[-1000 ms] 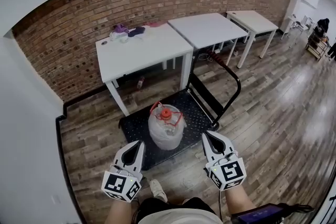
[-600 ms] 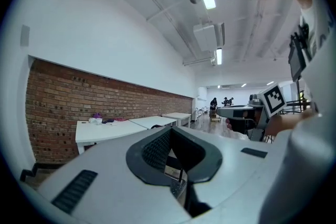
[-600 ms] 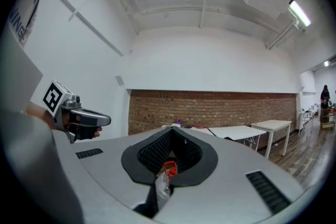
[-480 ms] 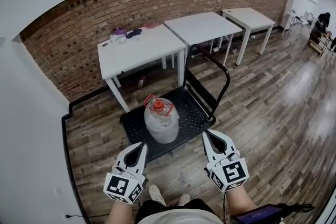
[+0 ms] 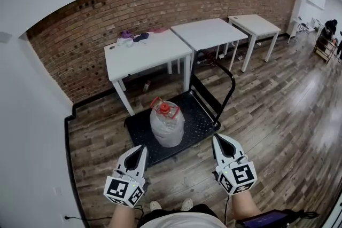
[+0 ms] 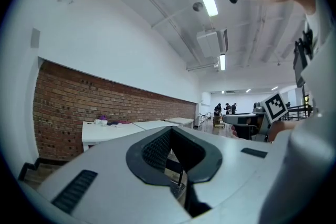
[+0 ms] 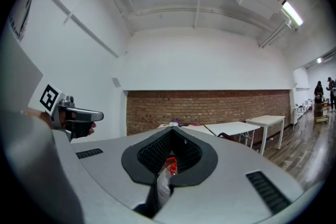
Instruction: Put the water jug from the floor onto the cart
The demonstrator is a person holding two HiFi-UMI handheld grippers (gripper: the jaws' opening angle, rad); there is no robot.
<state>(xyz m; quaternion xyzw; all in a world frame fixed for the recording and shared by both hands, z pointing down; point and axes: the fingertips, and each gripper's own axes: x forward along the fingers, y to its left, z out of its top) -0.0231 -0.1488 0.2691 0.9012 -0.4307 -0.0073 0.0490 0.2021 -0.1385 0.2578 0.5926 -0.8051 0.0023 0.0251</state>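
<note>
The clear water jug with a red cap and red handle stands upright on the black deck of the flat cart. My left gripper and right gripper are held level in front of the cart, one at each side, both shut with nothing in them. Neither touches the jug. In the right gripper view, the jug shows through the gap below the closed tips of the right gripper. In the left gripper view, the tips of the left gripper meet in front of the white tables.
The cart's black push handle rises at its right end. Three white tables stand along the brick wall, with clothes on the left one. A white wall runs at the left. My shoes show below.
Both grippers have drawn back from the jug's sides and risen a little. The jug stays on the cart, now farther ahead of the fingertips.
</note>
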